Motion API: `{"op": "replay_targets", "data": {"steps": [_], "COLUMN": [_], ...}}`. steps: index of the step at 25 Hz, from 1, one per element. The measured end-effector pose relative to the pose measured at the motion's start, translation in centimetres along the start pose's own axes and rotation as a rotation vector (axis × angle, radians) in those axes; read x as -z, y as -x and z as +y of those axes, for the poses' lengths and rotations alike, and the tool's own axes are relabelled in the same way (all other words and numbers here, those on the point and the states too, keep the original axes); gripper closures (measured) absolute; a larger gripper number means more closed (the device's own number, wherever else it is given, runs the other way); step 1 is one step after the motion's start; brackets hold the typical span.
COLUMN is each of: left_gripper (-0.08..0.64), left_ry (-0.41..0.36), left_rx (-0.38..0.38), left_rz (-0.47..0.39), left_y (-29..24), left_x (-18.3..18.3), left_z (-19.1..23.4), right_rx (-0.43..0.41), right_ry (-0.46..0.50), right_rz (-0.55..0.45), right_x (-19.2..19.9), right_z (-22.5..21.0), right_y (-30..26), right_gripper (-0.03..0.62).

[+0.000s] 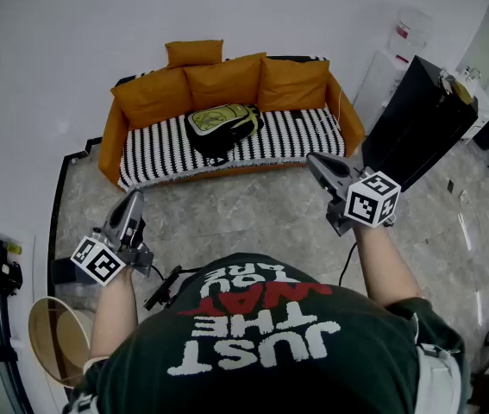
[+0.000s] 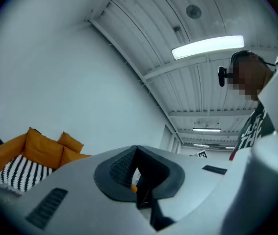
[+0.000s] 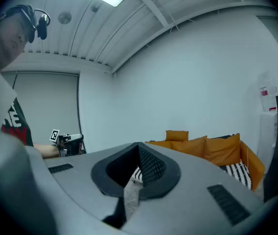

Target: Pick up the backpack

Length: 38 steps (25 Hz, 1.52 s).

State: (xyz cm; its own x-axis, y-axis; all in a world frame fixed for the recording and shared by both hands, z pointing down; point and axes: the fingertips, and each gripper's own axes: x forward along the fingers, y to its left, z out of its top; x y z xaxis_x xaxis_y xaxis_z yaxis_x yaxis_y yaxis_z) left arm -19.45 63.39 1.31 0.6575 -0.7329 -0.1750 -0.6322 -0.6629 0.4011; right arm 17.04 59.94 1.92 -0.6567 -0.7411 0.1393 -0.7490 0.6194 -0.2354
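Black and yellow-green fabric backpack (image 1: 220, 128) lying on striped seat of far orange sofa (image 1: 149, 149). Left tongs (image 1: 132, 201) and right tongs (image 1: 315, 159) near, both closed, empty. Likely light, floppy; best taken by a strap.
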Motion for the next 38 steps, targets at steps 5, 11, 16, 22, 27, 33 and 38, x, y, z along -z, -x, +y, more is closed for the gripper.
{"op": "replay_targets", "data": {"steps": [5, 11, 16, 22, 27, 33, 38], "left_gripper": [0.561, 0.560, 0.560, 0.560, 0.560, 0.560, 0.560], "left_ry": [-0.005, -0.011, -0.012, -0.028, -0.038, -0.036, -0.045], "left_rx": [-0.003, -0.009, -0.019, -0.045, -0.069, -0.093, -0.104], "left_rz": [-0.006, -0.007, -0.009, -0.016, -0.023, -0.009, 0.014], "left_y": [0.3, -0.3, -1.0, -2.0, -3.6, -5.7, -7.5], "left_x": [0.0, 0.3, 0.5, 0.4, 1.3, 2.8, 3.0], "left_z": [-0.1, -0.7, -0.7, -1.9, -3.3, -4.9, -5.0], "right_rx": [0.004, 0.007, -0.005, -0.018, -0.011, -0.049, -0.035], "right_ry": [-0.003, -0.003, -0.060, -0.122, -0.290, -0.351, -0.397], "right_rz": [0.006, 0.004, -0.021, -0.034, 0.002, -0.017, -0.036], "right_x": [0.4, 0.1, -0.6, -1.3, -0.7, -0.5, 0.5], "right_z": [-0.1, -1.1, -2.1, -4.3, -7.8, -10.6, -13.2], "right_y": [0.3, 0.8, 1.0, 1.9, 3.0, 4.6, 5.2], "right_gripper": [0.566, 0.566, 0.565, 0.565, 0.565, 0.565, 0.565]}}
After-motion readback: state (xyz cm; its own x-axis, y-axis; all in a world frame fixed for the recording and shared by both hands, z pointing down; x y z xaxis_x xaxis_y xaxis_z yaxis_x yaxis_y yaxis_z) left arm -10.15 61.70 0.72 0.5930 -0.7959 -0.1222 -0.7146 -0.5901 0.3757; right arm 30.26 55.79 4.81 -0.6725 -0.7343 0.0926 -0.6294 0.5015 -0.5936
